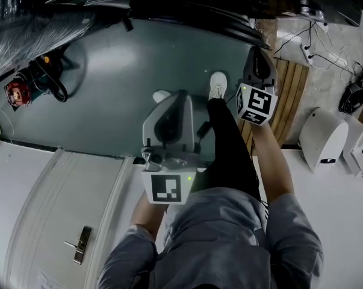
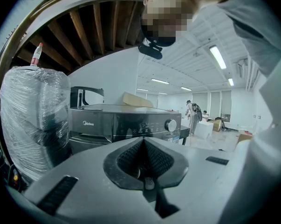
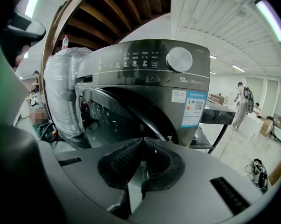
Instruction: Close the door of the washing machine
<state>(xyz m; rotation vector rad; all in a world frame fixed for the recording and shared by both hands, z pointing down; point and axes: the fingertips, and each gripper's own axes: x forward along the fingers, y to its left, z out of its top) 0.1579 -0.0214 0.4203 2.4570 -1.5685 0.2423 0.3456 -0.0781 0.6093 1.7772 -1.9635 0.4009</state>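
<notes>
The dark grey washing machine point(image 3: 145, 78) fills the right gripper view, its control knob point(image 3: 179, 59) above and its round glass door point(image 3: 113, 118) below and to the left. Whether the door stands ajar or flush I cannot tell. My right gripper point(image 3: 143, 140) is shut with nothing between its pads, tips close before the door's rim. My left gripper point(image 2: 143, 139) is also shut and empty, farther back, facing the machine's point(image 2: 126, 125) panel. In the head view, the left gripper point(image 1: 180, 96) is in the middle and the right gripper point(image 1: 257, 54) up right, near the machine point(image 1: 193, 11).
A plastic-wrapped bundle point(image 3: 63, 92) stands left of the machine. Wooden slats point(image 1: 292, 95) lie to the right, with white units point(image 1: 325, 137) and cables point(image 1: 313, 47) beyond. A white door panel with a handle point(image 1: 79, 244) is at lower left. My leg and shoe point(image 1: 217, 84) stand between the grippers.
</notes>
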